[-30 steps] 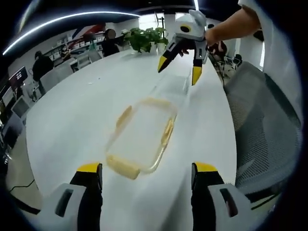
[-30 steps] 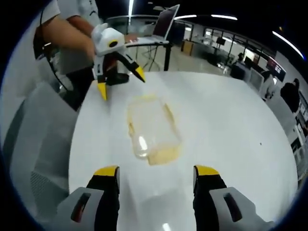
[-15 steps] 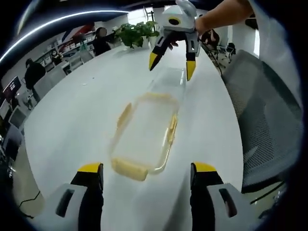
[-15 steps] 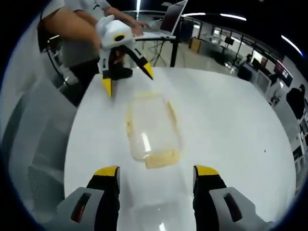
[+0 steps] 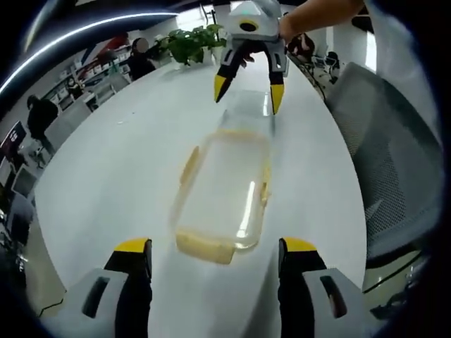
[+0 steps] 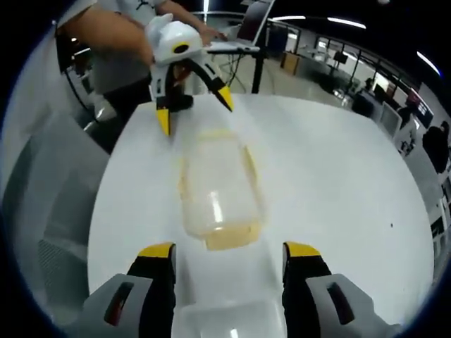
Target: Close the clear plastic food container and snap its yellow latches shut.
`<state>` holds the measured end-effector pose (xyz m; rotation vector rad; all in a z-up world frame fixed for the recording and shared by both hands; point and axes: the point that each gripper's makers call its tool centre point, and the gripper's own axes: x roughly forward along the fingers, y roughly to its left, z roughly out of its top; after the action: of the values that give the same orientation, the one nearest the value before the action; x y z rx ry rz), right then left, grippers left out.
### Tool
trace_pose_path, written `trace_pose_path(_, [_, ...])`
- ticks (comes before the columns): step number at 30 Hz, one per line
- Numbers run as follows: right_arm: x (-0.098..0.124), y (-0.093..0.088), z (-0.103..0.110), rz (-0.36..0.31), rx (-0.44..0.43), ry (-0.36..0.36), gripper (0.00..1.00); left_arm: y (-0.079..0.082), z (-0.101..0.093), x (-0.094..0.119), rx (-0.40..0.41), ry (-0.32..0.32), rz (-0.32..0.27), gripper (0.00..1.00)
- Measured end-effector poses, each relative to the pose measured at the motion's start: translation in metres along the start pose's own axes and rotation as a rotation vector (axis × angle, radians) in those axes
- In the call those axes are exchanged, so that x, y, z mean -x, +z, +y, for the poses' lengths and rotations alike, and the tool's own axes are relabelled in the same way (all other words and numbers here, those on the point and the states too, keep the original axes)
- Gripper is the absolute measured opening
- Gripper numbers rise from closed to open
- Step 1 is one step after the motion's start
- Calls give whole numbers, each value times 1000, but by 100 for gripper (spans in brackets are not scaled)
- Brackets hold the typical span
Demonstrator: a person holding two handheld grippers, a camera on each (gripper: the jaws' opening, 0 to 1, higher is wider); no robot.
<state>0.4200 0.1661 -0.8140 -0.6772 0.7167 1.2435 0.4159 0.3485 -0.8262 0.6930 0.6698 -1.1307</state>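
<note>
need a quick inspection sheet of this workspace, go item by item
surface: white table, bare around the work.
job's things: clear container with yellow latches lying flat between the tools; clear lid beside it at the right tool's end.
clutter: nothing seen.
grippers: left tool open; right tool open.
cables: nothing seen.
surroundings: mesh chair, potted plant, laptop, people at desks.
</note>
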Motion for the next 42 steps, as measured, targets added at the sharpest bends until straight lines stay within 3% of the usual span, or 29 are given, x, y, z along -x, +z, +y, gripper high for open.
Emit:
trace_pose_path(20, [-17,2,-2,34,40,40,60,-10,5,-12,-54,-49,48,74])
trace_pose_path(35, [-35,-6,4,117,134,77,58,-17,8,-24,-164,-92,113,69])
trace_pose_path(42, [-42,-5,3,124,131,91,57,-15,9,-25,-162,-111,107,68])
